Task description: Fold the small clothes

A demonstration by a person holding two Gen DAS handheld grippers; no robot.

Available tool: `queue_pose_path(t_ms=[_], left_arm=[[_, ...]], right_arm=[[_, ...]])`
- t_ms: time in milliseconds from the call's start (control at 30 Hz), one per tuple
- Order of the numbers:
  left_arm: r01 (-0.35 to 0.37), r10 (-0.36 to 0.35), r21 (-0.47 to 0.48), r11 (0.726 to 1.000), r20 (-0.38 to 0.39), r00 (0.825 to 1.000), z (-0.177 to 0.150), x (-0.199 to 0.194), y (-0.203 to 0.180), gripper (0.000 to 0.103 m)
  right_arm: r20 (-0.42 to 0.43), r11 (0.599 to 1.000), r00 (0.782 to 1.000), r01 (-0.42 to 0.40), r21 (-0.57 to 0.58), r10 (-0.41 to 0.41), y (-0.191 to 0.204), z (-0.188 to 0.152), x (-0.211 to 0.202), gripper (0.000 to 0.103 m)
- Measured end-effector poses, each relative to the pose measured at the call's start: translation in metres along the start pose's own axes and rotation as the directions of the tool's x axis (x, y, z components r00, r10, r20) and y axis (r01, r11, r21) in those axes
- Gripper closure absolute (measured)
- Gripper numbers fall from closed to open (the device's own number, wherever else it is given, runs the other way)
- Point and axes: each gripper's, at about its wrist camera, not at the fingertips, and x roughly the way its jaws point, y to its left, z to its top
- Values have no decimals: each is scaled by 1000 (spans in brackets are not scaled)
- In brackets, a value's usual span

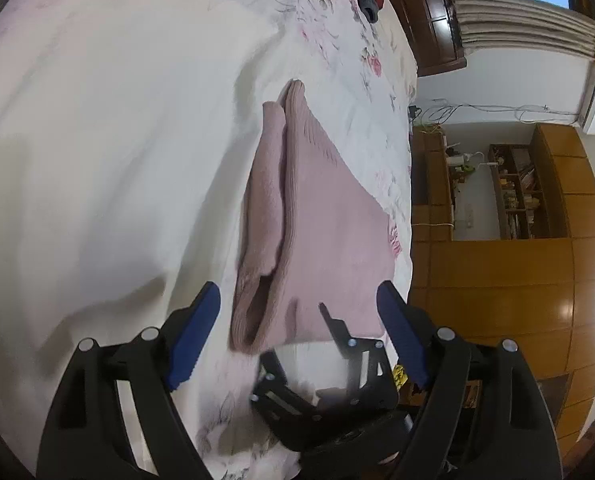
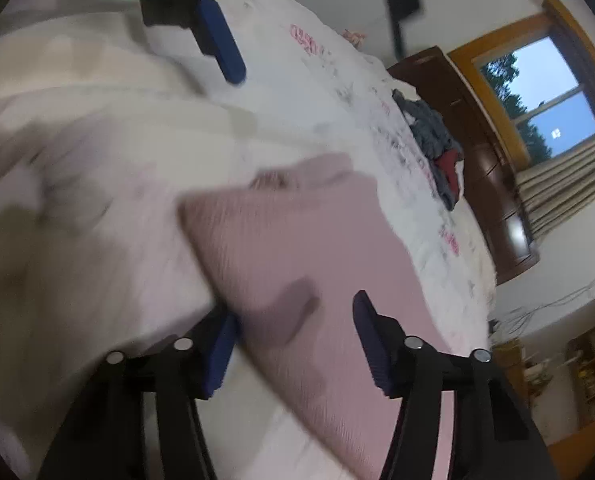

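A pink knitted garment (image 1: 321, 240) lies folded lengthwise on the white floral bed sheet (image 1: 97, 160), one narrow flap laid along its left side. My left gripper (image 1: 297, 288) hovers open over the garment's near end, blue pads spread wide with nothing between them. A black jointed part (image 1: 337, 384) shows low between its fingers. The right wrist view is blurred: the same garment (image 2: 297, 248) spreads out ahead of my right gripper (image 2: 297, 308), which stands open with the cloth's near part between its fingers. One blue finger (image 2: 221, 40) of the left gripper shows at the top.
A heap of grey and red clothes (image 2: 433, 136) lies at the far end of the bed near a dark wooden cabinet (image 2: 493, 184). The bed's edge (image 1: 411, 208) runs just right of the garment, with orange wooden cupboards (image 1: 497, 280) beyond. Rumpled sheet fills the left.
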Motion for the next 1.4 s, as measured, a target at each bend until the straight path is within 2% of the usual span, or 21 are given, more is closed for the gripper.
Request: queue_pose_path(t_ms=[100,167,333,500,567,700,733,767,800,833,867,900,1033,1133,1400], left_arm=[[0,0,-12,1000,-9,1000,8,6,-1,23],[11,-12,-27,1000,-20,1000,14,10,-2,22],[-8,6,-17,1000,-91,996,33,36,-11,19],[-39,38,-1,999,-155,987,58,79,-24,19],[-76,79,24,997,-189,979,72,102,-30,19],[-156,167,70,985,-196,966,106,132,-39,20],[-189,203,87,978,-201,958,113,140,-41,21],[-219,237,105,970,-207,949,119,147,-44,30],[-246,267,123,962,-206,942,123,151,-47,47],[-269,292,136,954,-201,935,127,154,-50,56],[-289,314,145,946,-195,929,131,155,-54,74],[-300,325,152,942,-189,927,132,155,-57,78],[-343,379,232,910,-135,915,131,154,-88,81],[-339,378,271,901,-105,920,130,150,-115,81],[-366,421,408,837,-51,906,114,159,-202,81]], right_arm=[[-8,1000,1000,-4,19,4,-7,23,22,66],[-18,997,999,-26,78,28,-17,30,31,91],[45,965,998,-59,255,49,-56,27,14,92],[69,935,996,-83,345,63,-82,22,5,92],[77,930,995,-90,355,67,-86,22,3,92],[88,926,994,-96,365,68,-84,17,-6,92],[91,923,993,-100,371,72,-85,17,-7,92],[93,922,993,-102,374,72,-86,16,-9,92],[95,919,993,-104,381,73,-88,17,-9,92],[97,913,992,-108,394,76,-90,16,-9,92],[99,908,992,-111,405,77,-92,16,-9,92],[102,903,992,-113,415,78,-94,16,-10,92],[117,872,989,-131,472,85,-105,19,-14,92],[128,840,988,-141,524,86,-117,18,-21,92],[150,747,988,-131,652,42,-160,2,-48,92]])
